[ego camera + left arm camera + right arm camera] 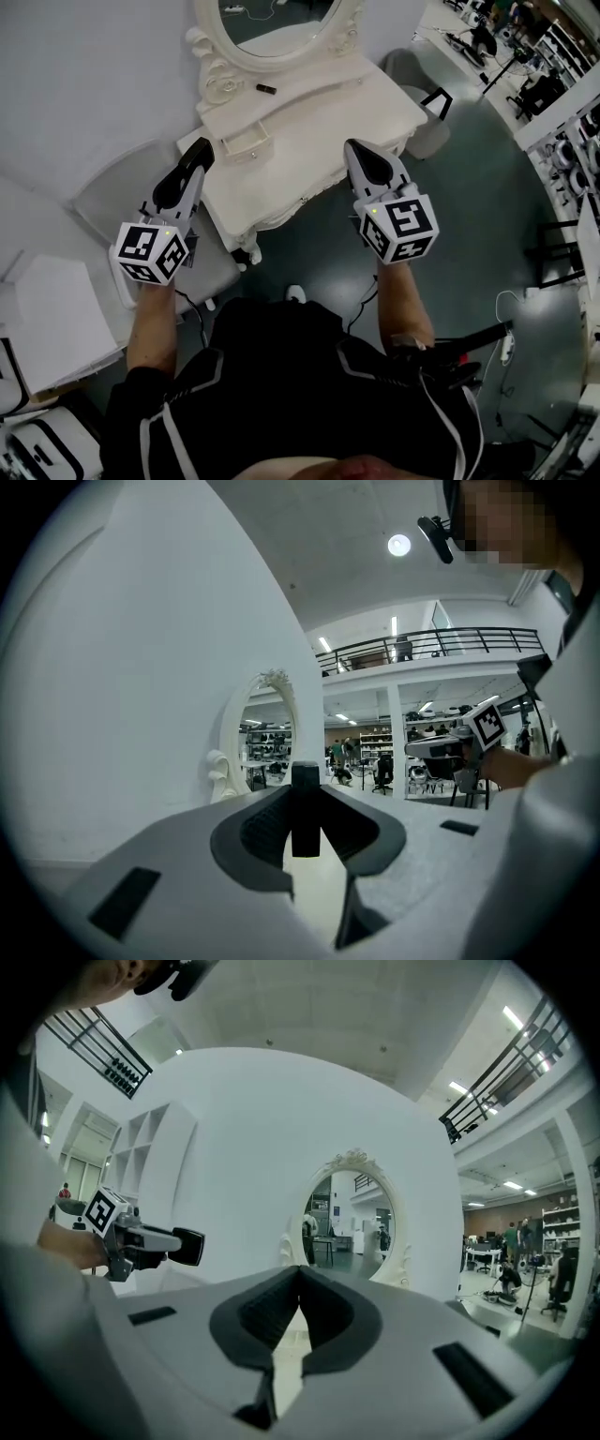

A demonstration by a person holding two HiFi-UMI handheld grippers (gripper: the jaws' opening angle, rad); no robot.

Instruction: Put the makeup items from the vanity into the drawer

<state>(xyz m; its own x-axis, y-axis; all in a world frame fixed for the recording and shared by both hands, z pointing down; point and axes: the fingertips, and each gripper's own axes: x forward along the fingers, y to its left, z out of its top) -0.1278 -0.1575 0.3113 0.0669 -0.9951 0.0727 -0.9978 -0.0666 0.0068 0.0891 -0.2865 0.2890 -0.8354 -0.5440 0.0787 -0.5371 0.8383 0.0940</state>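
Note:
A white vanity [323, 117] with an oval mirror [281, 23] stands in front of me. A small dark makeup item [265, 88] lies on its top near the mirror. A small drawer [246, 142] sits at the vanity's left front. My left gripper [201, 150] hovers off the vanity's left corner, shut on a dark, stick-shaped makeup item [305, 813] that stands upright between its pads. My right gripper [361, 152] hangs above the vanity's front edge, jaws shut [300, 1274] with nothing between them.
A grey chair [108, 202] stands left of the vanity and a pale seat [424, 136] at its right end. White boxes [52, 323] lie at the lower left. Cables trail over the dark floor [497, 309]. Desks and shelving fill the far right.

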